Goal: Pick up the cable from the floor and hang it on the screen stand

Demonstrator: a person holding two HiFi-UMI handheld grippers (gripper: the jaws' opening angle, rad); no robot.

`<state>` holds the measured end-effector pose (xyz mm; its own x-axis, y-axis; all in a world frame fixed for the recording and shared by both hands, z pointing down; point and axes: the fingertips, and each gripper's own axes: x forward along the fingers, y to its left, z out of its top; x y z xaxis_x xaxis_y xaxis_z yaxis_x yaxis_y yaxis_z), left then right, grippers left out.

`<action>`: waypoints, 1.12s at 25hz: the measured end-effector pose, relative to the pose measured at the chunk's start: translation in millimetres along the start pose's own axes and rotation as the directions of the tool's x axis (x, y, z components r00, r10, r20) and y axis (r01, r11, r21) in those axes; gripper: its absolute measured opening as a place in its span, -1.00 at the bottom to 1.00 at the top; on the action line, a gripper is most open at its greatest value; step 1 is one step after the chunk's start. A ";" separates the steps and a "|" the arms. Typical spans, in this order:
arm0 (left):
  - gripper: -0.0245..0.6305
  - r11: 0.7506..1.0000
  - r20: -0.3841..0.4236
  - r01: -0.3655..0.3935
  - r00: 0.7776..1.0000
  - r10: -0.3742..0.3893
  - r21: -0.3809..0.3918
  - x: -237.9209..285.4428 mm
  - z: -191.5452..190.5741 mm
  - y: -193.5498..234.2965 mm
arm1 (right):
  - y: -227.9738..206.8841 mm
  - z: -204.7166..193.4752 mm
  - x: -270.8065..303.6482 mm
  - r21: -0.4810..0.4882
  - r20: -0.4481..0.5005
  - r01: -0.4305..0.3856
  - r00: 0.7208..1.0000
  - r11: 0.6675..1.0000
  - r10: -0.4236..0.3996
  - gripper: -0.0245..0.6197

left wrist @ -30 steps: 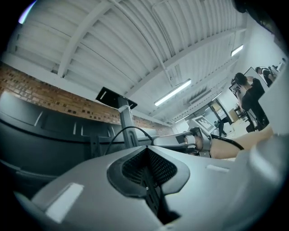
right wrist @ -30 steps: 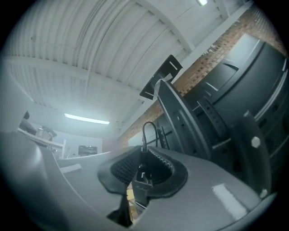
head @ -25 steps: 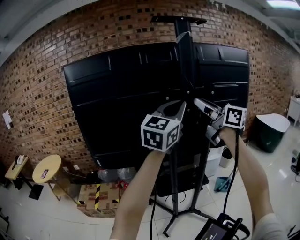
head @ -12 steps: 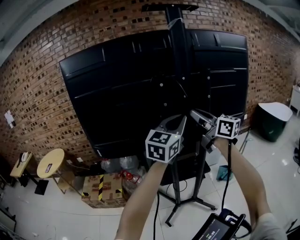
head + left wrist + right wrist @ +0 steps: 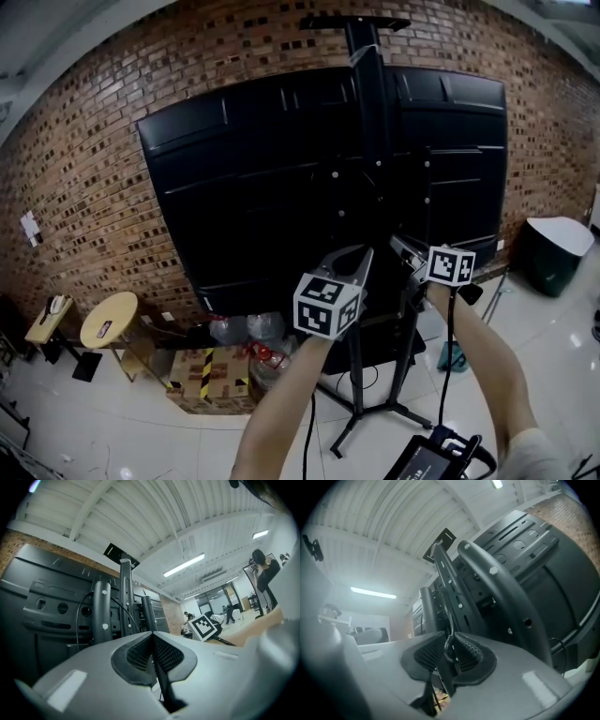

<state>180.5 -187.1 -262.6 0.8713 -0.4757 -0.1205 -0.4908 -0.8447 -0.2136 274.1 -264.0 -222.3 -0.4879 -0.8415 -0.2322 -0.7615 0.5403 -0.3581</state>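
Observation:
The screen stand's black post point(image 5: 370, 112) runs up the back of the big black screen point(image 5: 262, 187). Both grippers are held up against the post at mid height, side by side. In the right gripper view a thin black cable point(image 5: 449, 645) loops between the ribbed pads of my right gripper point(image 5: 449, 637), close to the stand's bars point(image 5: 501, 592). Its jaws are opening, and the cable still touches both pads. My left gripper point(image 5: 361, 253) has its jaws closed together point(image 5: 152, 633), and I see nothing between them. My right gripper point(image 5: 398, 246) points at the post from the right.
A brick wall point(image 5: 84, 169) stands behind the screen. The stand's legs point(image 5: 366, 422) spread over the white floor. At the lower left are a round wooden table point(image 5: 108, 319), a taped cardboard box point(image 5: 202, 384) and plastic bags point(image 5: 244, 328). A dark bin point(image 5: 553, 248) stands at the right.
Both grippers have sunk lower along the post and stay close together. The view has drawn back slightly from the screen.

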 end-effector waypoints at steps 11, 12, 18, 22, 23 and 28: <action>-0.86 0.993 0.051 -0.072 0.996 0.077 -0.092 -73.3 -62.6 -27.6 | 70.6 -69.5 -102.2 -0.215 0.036 -0.038 0.998 0.976 0.047 -0.91; -0.86 0.991 0.049 -0.085 0.995 0.090 -0.102 -80.7 -70.4 -30.8 | 83.3 -78.2 -107.6 -0.240 0.017 -0.061 0.998 0.969 0.067 -0.91; -0.86 0.974 0.056 -0.146 0.986 0.158 -0.173 -129.4 -106.8 -64.5 | 144.8 -142.7 -130.8 -0.404 -0.066 -0.106 0.994 0.909 0.087 -0.92; -0.86 0.961 0.036 -0.188 0.979 0.199 -0.201 -161.3 -121.1 -81.4 | 177.5 -177.0 -135.0 -0.370 -0.075 -0.140 0.990 0.918 0.121 -0.92; -0.86 0.958 0.017 -0.200 0.978 0.208 -0.207 -168.0 -128.2 -85.1 | 183.3 -185.3 -137.5 -0.361 -0.083 -0.141 0.989 0.922 0.119 -0.92; -0.87 0.935 -0.033 -0.251 0.968 0.251 -0.252 -196.7 -146.0 -96.4 | 204.1 -205.5 -149.9 -0.321 -0.101 -0.119 0.991 0.939 0.091 -0.92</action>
<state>56.4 -47.9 -76.7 0.7200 -0.6801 -0.1384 -0.6771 -0.7321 0.0749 104.2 -28.0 -74.8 -0.5960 -0.7845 -0.1714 -0.7943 0.6073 -0.0179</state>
